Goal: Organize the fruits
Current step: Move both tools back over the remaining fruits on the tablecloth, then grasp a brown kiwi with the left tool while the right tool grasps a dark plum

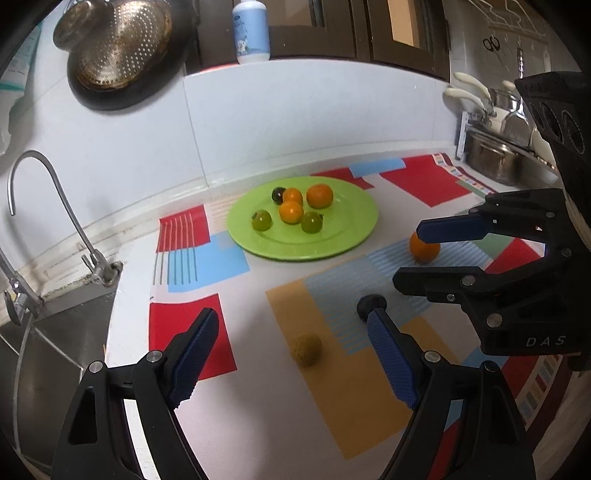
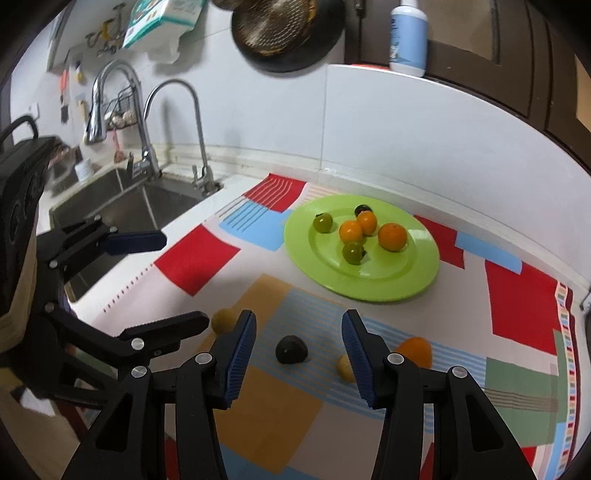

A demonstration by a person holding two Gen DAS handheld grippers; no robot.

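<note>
A green plate (image 1: 343,236) (image 2: 406,284) holds several small fruits: orange, green and one dark. On the patterned mat lie a yellow-brown fruit (image 1: 306,349) (image 2: 223,320), a dark fruit (image 1: 371,304) (image 2: 291,349), an orange (image 1: 424,249) (image 2: 415,350) and a small yellow fruit (image 2: 345,367). My left gripper (image 1: 291,354) is open and empty, with the yellow-brown fruit between its fingers. My right gripper (image 2: 299,354) (image 1: 406,254) is open and empty above the dark fruit.
A steel sink (image 2: 122,206) (image 1: 48,350) with taps (image 1: 44,206) lies to the left. A colander (image 1: 118,44) hangs on the wall, a bottle (image 1: 250,29) stands on the ledge, and pots (image 1: 495,155) stand at the right.
</note>
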